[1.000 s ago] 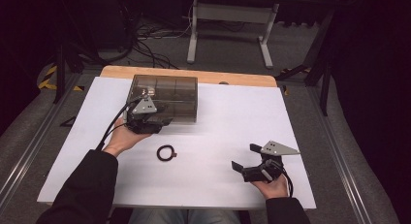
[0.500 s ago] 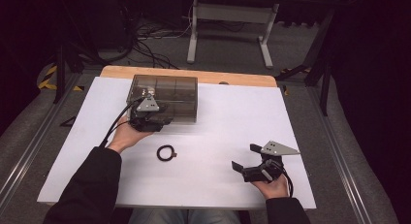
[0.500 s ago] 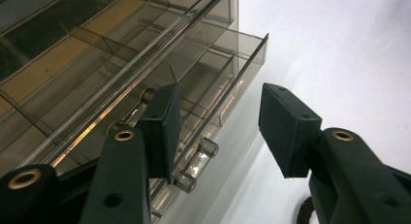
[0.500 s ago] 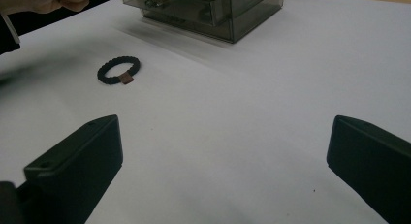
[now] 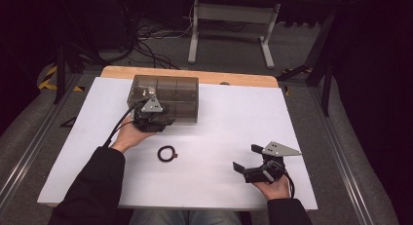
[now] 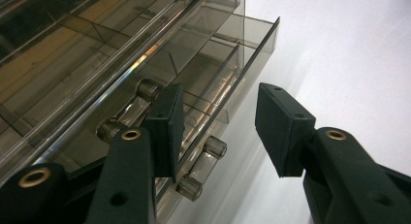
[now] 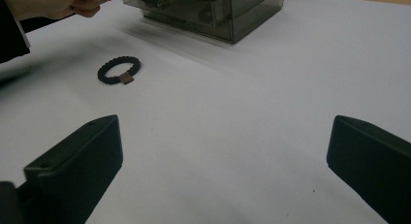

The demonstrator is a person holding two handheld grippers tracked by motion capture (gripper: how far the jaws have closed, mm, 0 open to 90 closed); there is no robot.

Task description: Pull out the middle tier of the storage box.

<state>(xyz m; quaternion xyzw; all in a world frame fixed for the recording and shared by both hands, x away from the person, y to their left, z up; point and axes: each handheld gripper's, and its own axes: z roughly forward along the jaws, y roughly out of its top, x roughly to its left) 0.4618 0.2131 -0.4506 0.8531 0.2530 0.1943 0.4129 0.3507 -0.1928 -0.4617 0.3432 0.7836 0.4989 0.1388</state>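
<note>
Since the earlier high view the left gripper (image 5: 154, 119) has been easing down and in toward the front of the smoked plastic drawer box (image 5: 168, 91), and its jaws have just been closing — the edge of a pulled-out drawer (image 6: 228, 78) and its clear handle (image 6: 201, 168) are standing between them, though the right-hand pad is showing a gap and is not yet pressing. In the left gripper view the drawer is running from lower left to upper right, its front edge lying against the left jaw, and the handle's two stubby posts are sitting just beside that jaw near the bottom centre.

In the high view the box is sitting at upper centre-left on the white table sheet (image 5: 234, 122). A black ring-shaped bracelet (image 5: 166, 153) is lying below it, near the middle of the frame, apart from both grippers.

The right gripper (image 5: 249, 161) is resting at lower right — its jaws are standing wide apart, with bare sheet between them.
</note>
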